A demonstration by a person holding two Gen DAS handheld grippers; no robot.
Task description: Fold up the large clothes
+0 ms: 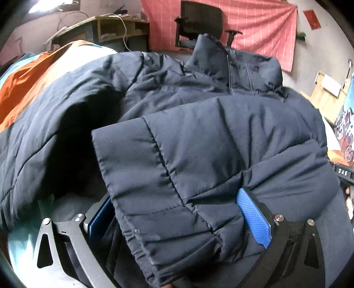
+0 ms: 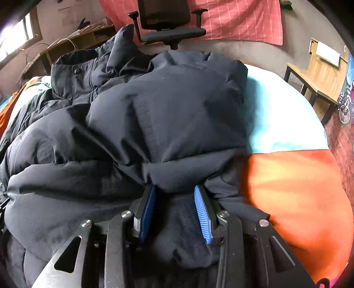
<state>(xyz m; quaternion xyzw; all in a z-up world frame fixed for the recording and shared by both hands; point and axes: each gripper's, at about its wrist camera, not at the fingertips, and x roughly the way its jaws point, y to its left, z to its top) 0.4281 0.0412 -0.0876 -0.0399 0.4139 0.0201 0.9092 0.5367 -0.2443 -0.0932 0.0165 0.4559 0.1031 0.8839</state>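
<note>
A dark navy puffer jacket lies heaped on a bed whose cover is blocked in orange, pale turquoise and white; the jacket fills most of both wrist views, its stand-up collar toward the far edge of the bed, where an empty black office chair stands against a pink checked cloth hung on the wall. In the left wrist view, the left gripper has a thick quilted fold of the jacket between its blue pads; the jaws stand wide and the nearer pad presses into the padding, so it appears to be grasping that fold, probably a sleeve or side panel laid over the body. In the right wrist view, the right gripper is clenched on a bunched edge of the same jacket, the fabric puckering where the pads pinch it, close to the bed's near right corner with the orange patch just beside it. Holding two points of the bulky garment at once looks like a way to keep the folded layer from springing open while it is laid flat. The only legible writing is small white letters, apparently "DAS", on a dark object at the right edge of the left view. A colourful poster with a bicycle hangs beside a wooden side table; any text on it is too blurred to read.
</note>
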